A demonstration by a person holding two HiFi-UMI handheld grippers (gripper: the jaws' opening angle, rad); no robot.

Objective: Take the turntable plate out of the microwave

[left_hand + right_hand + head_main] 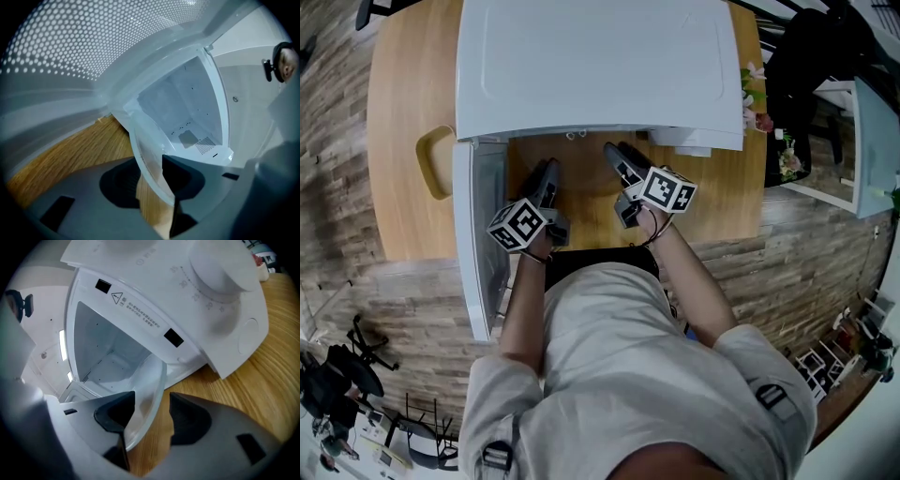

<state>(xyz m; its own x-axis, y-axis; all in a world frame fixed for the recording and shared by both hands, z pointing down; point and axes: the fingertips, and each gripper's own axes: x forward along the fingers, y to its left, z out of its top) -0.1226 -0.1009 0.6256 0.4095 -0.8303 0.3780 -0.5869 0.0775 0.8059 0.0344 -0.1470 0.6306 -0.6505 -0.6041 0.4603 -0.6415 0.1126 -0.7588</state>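
Left gripper (152,183): jaws apart, rim of the glass plate (150,157) standing between them. It lies against the right pad, and wood shows in the gap on the other side. No grip.

Right gripper (152,417): jaws wide apart, the plate's opposite rim between them. It is close to the left pad and clear of the right one. No grip.

The plate sits low over the table (262,380), just in front of the microwave (600,66). I cannot tell whether it rests on the wood. Beyond it the door (478,234) is swung open to the left and the cavity (108,348) is bare.
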